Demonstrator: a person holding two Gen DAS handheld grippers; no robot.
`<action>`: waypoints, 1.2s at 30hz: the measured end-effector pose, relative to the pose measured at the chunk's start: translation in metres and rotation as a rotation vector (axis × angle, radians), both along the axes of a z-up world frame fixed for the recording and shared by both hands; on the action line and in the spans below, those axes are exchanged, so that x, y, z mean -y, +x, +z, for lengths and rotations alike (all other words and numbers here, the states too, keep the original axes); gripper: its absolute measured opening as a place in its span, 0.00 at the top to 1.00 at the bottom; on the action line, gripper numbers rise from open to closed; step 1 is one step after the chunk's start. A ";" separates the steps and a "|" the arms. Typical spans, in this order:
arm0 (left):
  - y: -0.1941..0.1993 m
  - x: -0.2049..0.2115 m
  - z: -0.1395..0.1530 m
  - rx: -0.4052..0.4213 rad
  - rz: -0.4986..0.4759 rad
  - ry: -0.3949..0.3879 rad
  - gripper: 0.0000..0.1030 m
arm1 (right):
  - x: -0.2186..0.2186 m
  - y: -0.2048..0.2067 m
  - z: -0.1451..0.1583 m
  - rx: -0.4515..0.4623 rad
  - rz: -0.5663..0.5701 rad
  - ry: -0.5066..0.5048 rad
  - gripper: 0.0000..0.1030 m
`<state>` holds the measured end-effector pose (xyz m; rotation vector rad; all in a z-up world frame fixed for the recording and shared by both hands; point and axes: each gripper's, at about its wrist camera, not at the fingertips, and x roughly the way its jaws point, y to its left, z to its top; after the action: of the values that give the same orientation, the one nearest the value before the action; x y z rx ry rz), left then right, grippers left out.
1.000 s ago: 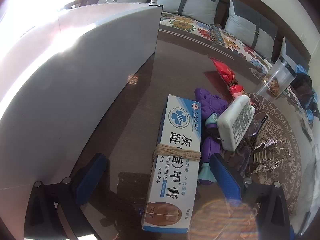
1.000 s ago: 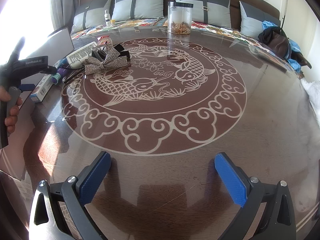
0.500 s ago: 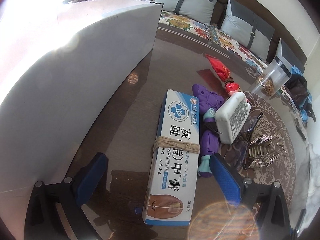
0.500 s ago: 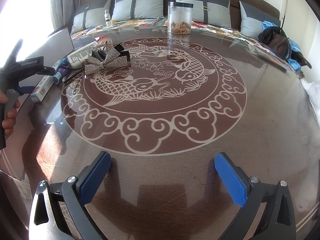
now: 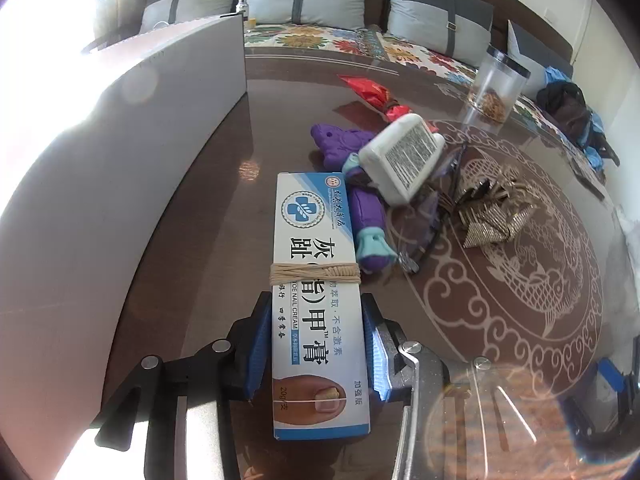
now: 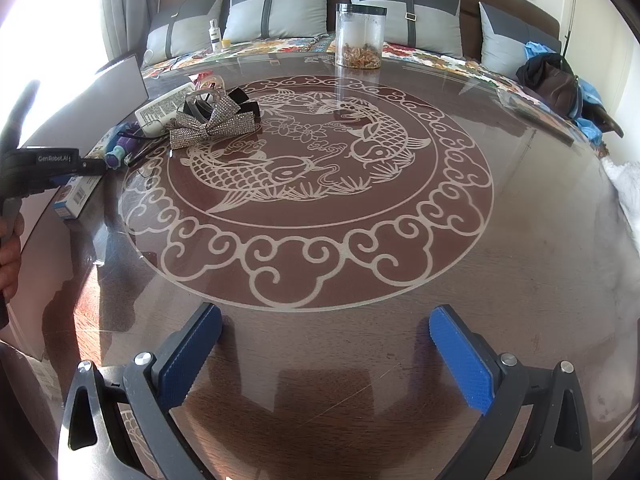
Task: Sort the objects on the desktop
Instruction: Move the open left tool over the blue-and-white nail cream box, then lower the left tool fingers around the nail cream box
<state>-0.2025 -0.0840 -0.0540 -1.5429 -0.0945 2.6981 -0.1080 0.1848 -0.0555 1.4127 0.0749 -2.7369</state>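
My left gripper (image 5: 316, 344) is shut on the near half of a long white-and-blue nail cream box (image 5: 316, 280) with a rubber band around it. The box lies on the round table; it also shows in the right wrist view (image 6: 78, 196) under the left gripper body. Beside it lie a purple toy (image 5: 360, 196), a white bottle (image 5: 404, 156), a red packet (image 5: 372, 92), dark glasses (image 5: 436, 216) and a glittery bow (image 5: 492, 216) (image 6: 212, 124). My right gripper (image 6: 324, 356) is open and empty above the table's near edge.
A tall white box wall (image 5: 120, 152) stands just left of the cream box. A clear jar (image 6: 360, 36) with snacks stands at the far side. The carved fish medallion (image 6: 320, 184) fills the table's middle. A sofa with cushions runs behind.
My left gripper has moved forward and shut its blue pads on the sides of the cream box. The right gripper has not moved.
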 end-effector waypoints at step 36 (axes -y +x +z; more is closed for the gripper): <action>0.069 -0.045 -0.013 -0.093 -0.104 -0.064 0.00 | 0.001 0.000 0.000 0.000 0.000 -0.001 0.00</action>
<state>-0.1334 -0.0388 -0.0669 -1.3924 0.0731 2.7109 -0.1082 0.1840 -0.0555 1.4121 0.0733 -2.7366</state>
